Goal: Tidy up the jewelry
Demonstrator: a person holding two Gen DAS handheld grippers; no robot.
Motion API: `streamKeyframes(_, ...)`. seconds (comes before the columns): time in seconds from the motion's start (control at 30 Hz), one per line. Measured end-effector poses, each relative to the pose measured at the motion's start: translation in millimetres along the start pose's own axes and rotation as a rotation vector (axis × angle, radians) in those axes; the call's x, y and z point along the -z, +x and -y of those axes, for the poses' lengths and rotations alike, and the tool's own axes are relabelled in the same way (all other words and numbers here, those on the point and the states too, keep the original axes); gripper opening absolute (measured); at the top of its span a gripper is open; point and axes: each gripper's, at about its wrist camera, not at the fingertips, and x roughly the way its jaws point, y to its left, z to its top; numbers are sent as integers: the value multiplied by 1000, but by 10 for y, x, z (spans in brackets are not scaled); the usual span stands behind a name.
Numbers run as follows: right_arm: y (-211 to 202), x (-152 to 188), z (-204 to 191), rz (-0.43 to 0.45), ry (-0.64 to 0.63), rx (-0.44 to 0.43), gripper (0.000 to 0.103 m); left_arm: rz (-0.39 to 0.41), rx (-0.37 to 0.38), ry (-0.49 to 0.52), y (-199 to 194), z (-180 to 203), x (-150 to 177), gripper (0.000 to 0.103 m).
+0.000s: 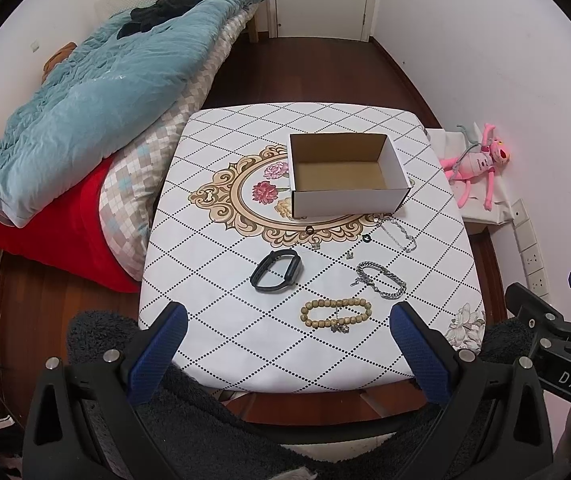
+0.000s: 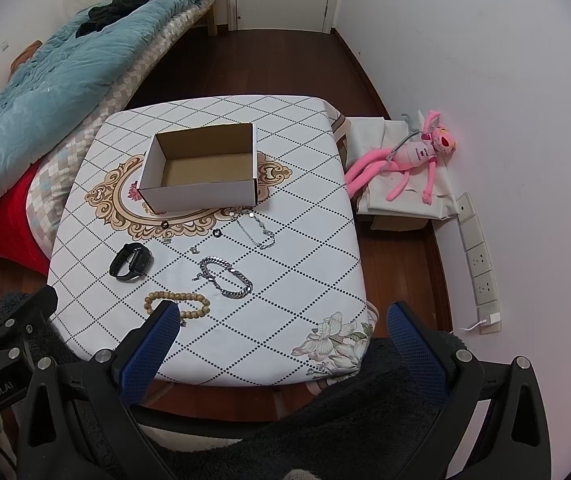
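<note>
An open white cardboard box (image 1: pixel 345 196) (image 2: pixel 201 194), with nothing inside, stands mid-table. In front of it lie a black wristband (image 1: pixel 277 271) (image 2: pixel 131 262), a silver chain bracelet (image 1: pixel 383 280) (image 2: pixel 227 278), a wooden bead bracelet (image 1: pixel 337 314) (image 2: pixel 177 306), a thin silver chain (image 1: pixel 399 234) (image 2: pixel 257 230), two small dark rings (image 1: pixel 308 231) (image 2: pixel 216 233) and small charms. My left gripper (image 1: pixel 288 318) hangs open above the table's near edge. My right gripper (image 2: pixel 283 318) is open too, its left finger (image 2: pixel 161 320) overlapping the bead bracelet in view.
The table (image 1: pixel 245 340) carries a white diamond-patterned cloth. A bed with a blue quilt (image 1: pixel 85 100) and a red cushion (image 1: pixel 65 240) lies to the left. A pink plush toy (image 2: pixel 409 160) rests on a covered box at the right wall, beside wall sockets (image 2: pixel 481 264).
</note>
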Motion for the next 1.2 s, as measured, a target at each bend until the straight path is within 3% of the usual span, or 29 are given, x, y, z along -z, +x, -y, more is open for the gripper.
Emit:
streamKeyframes(0.9,-10,29,-16,0,3,-4,103,3,2,-3,-29,-42,7,103)
streamKeyframes(1.2,378,-254,-82,-3,29,-14,103,42,-117,-34,430,-259,-323,103)
